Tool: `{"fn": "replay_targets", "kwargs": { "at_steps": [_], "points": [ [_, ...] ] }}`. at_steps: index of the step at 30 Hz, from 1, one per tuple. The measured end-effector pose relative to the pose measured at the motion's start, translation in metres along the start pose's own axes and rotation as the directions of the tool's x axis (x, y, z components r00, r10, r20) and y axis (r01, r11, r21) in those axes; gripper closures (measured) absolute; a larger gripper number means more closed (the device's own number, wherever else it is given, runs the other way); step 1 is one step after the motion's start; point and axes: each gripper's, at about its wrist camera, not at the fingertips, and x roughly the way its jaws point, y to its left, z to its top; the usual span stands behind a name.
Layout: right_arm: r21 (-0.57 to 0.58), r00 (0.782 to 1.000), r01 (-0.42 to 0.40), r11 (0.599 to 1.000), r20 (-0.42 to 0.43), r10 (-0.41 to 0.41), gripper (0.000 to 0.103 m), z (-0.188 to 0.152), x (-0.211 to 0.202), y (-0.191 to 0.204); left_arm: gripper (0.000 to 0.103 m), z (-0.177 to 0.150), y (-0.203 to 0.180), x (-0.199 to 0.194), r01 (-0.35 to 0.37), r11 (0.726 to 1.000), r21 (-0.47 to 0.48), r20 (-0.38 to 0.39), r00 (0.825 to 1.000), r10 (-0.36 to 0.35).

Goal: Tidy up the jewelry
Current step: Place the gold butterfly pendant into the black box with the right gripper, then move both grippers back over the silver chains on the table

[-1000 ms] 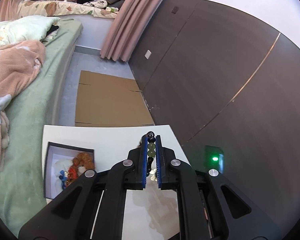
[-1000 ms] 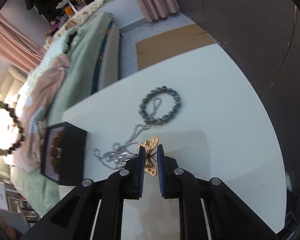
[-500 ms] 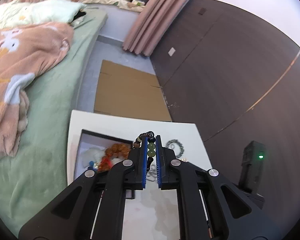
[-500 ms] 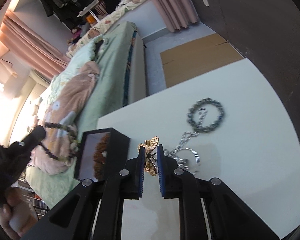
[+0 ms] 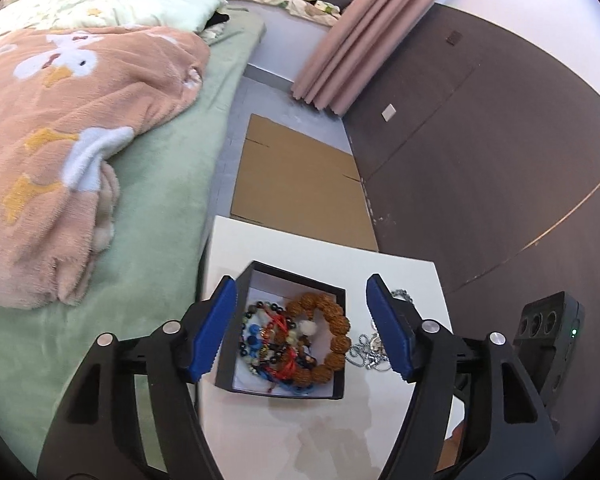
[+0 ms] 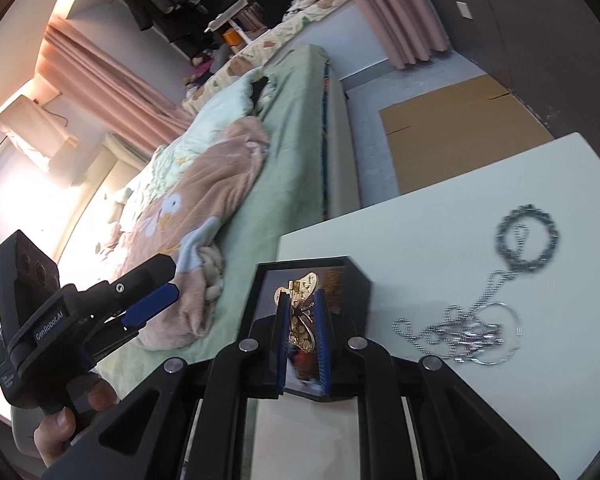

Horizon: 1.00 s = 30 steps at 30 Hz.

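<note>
A black jewelry box (image 5: pixel 284 393) stands on the white table (image 5: pixel 284 248). In it lie a big brown bead bracelet (image 5: pixel 334 320) and a tangle of small coloured beads (image 5: pixel 260 332). My left gripper (image 5: pixel 301 280) hangs over the box. Its jaws are opening, with nothing between the pads. In the right wrist view my right gripper (image 6: pixel 302 294) is shut on a gold butterfly clip (image 6: pixel 302 328), held above the box (image 6: pixel 358 280). A silver chain (image 6: pixel 460 332) and a dark bead bracelet (image 6: pixel 554 240) lie on the table to the right.
A green bed with a pink blanket (image 5: pixel 60 140) runs along the table's left side. Flat cardboard (image 5: pixel 296 184) lies on the floor beyond the table. A dark wall panel (image 5: pixel 480 160) stands to the right. A hand (image 6: pixel 60 428) holds the left gripper (image 6: pixel 156 292).
My left gripper has come over the box and its jaws have parted; the bead bracelet it held is out of them. My right gripper has carried the butterfly clip left to above the box.
</note>
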Motion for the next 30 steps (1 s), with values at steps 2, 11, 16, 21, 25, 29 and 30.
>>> {"fn": "replay_targets", "kwargs": {
  "at_steps": [2,11,16,21,25,29,30],
  "points": [
    [-0.005,1.0,-0.019,1.0,-0.003,0.019,0.091,-0.001,0.004,0.008,0.031,0.002,0.004,-0.004,0.002,1.0,-0.009,0.006,1.0,-0.002],
    [-0.006,1.0,-0.012,1.0,0.023,0.012,0.048,0.001,0.008,0.014,0.02,0.006,0.018,-0.008,-0.01,0.999,-0.041,0.018,1.0,0.011],
    [0.022,0.998,0.046,0.999,0.032,-0.047,0.043,0.001,-0.009,-0.008,0.012,0.006,0.016,-0.006,-0.001,0.999,-0.046,0.018,1.0,0.002],
    [0.029,0.995,0.093,0.995,0.023,-0.094,0.037,0.003,-0.021,-0.023,0.009,0.002,0.006,-0.001,0.003,1.0,-0.029,0.007,1.0,-0.003],
    [0.04,0.992,0.124,0.992,0.016,-0.124,0.035,0.004,-0.031,-0.036,0.009,-0.002,-0.007,0.006,0.008,1.0,-0.002,-0.009,1.0,-0.008],
    [0.064,0.987,0.16,0.985,0.002,-0.161,0.035,0.003,-0.041,-0.052,0.009,-0.009,-0.023,0.01,0.006,0.999,0.042,-0.012,1.0,-0.005],
    [0.072,0.985,0.171,0.983,-0.001,-0.171,0.035,0.003,-0.044,-0.057,0.009,-0.011,-0.027,0.011,-0.001,0.998,0.056,-0.017,1.0,0.002]
  ]
}}
